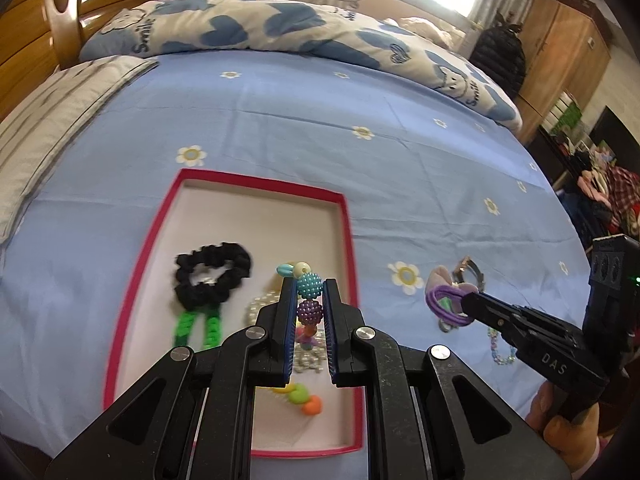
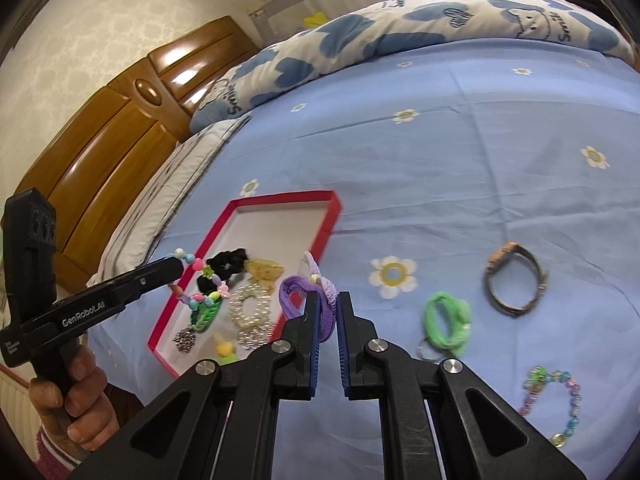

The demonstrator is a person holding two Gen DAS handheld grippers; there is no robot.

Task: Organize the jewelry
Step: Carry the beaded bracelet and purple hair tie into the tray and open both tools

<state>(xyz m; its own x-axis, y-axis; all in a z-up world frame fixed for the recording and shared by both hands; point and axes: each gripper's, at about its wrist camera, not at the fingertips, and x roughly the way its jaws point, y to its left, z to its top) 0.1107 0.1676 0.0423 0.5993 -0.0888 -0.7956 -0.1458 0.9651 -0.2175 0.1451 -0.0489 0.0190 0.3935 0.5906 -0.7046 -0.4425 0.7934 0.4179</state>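
Note:
A red-rimmed white box [image 1: 348, 232] [image 2: 240, 210] lies on the blue bed sheet. It holds a black scrunchie [image 1: 212, 276], a green band [image 1: 192, 326] and a pearl bracelet [image 2: 250, 306]. My left gripper [image 1: 309, 284] [image 2: 180, 262] is shut on a colourful bead bracelet [image 1: 309, 285] [image 2: 200, 280] and holds it above the box. My right gripper [image 2: 328, 300] [image 1: 466, 300] is shut on a purple hair tie [image 2: 294, 290] [image 1: 444, 304], lifted just right of the box.
On the sheet right of the box lie a green hair tie [image 2: 444, 320], a brown watch [image 2: 514, 280], a pastel bead bracelet [image 2: 556, 400] and a small ring [image 2: 426, 350]. A blue-and-white quilt [image 1: 280, 24] and pillow [image 1: 52, 120] lie further back.

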